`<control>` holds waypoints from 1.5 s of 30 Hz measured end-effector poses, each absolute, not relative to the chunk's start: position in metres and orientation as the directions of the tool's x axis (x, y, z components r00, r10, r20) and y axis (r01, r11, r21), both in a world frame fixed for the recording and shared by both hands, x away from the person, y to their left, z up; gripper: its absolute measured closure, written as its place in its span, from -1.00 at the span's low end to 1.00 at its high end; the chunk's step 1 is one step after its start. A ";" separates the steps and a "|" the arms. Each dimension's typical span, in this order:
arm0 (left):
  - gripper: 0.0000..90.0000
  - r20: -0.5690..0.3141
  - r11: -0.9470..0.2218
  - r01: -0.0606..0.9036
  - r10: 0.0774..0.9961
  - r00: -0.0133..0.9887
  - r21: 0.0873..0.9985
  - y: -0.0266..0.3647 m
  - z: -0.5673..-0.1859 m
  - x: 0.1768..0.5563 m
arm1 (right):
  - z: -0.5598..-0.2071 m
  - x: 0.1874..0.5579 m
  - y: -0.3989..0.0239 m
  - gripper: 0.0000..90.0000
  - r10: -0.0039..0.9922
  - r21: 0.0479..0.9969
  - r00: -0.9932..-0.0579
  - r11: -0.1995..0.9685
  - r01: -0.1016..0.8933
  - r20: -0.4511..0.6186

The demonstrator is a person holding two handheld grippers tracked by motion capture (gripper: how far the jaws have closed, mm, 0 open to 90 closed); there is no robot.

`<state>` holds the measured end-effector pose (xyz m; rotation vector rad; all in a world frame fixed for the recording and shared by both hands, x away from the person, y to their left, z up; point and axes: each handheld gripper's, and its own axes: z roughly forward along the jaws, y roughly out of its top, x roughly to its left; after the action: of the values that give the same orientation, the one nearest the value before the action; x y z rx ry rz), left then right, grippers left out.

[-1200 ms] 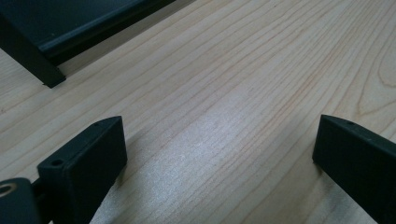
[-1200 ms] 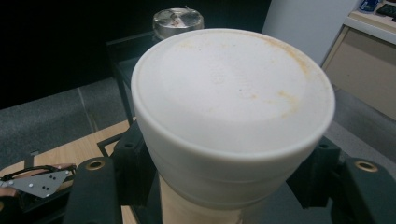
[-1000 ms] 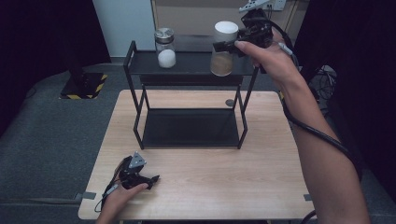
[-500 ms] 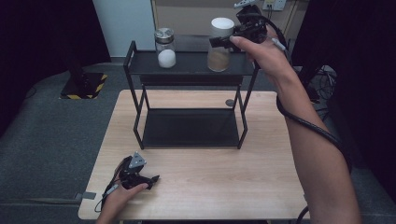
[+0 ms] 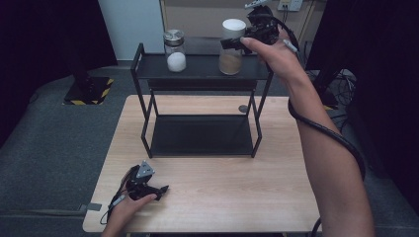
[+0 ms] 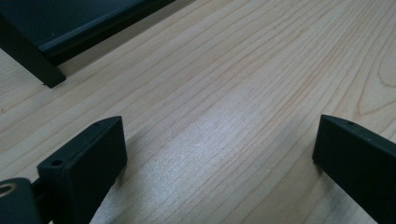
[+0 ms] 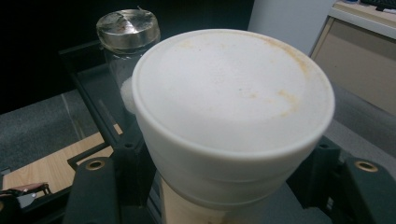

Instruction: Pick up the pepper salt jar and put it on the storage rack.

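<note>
Worktop [image 5: 207, 197] of pale wood carries a black two-tier rack [image 5: 202, 74], on whose top shelf we see the white-lidded jar [image 5: 232, 47] of brown powder at the right end and a metal-lidded jar [image 5: 174, 49] of white powder at the left. Our right gripper [image 5: 236, 42] is clamped around the white-lidded jar just under its lid. Our left gripper [image 5: 157, 190] rests on the worktop's near edge, jaws spread wide and empty.

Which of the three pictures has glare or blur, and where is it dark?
High view: sharp and evenly lit at the table, near-black at both side edges. Left gripper view: soft glare patch on the wood between the jaws, which are slightly blurred. Right gripper view: the white lid is bright, the background behind the metal-lidded jar is black.
</note>
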<state>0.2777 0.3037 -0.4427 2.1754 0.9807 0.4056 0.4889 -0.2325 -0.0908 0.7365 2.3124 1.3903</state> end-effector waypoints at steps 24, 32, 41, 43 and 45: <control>-0.96 -0.003 -0.463 0.527 0.749 0.663 0.713 0.304 -0.443 0.278 | -0.099 0.498 -0.224 -0.21 0.605 0.879 -0.796 0.385 0.281 -0.011; -0.96 -0.004 -0.463 0.527 0.749 0.663 0.713 0.304 -0.443 0.278 | -0.099 0.496 -0.223 -0.21 0.604 0.878 -0.797 0.393 0.275 -0.021; -0.96 -0.004 -0.463 0.527 0.748 0.663 0.713 0.304 -0.443 0.278 | -0.098 0.496 -0.221 -0.22 0.604 0.874 -0.796 0.403 0.270 -0.032; -0.96 -0.004 -0.463 0.527 0.749 0.663 0.713 0.304 -0.443 0.278 | -0.098 0.495 -0.221 -0.23 0.604 0.874 -0.796 0.405 0.269 -0.035; -0.96 -0.004 -0.463 0.527 0.749 0.663 0.713 0.304 -0.443 0.278 | -0.098 0.495 -0.220 -0.24 0.605 0.873 -0.795 0.408 0.268 -0.039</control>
<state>0.2776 0.3037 -0.4428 2.1747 0.9810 0.4060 0.4952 -0.2199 -0.0983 0.7529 2.3208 1.3422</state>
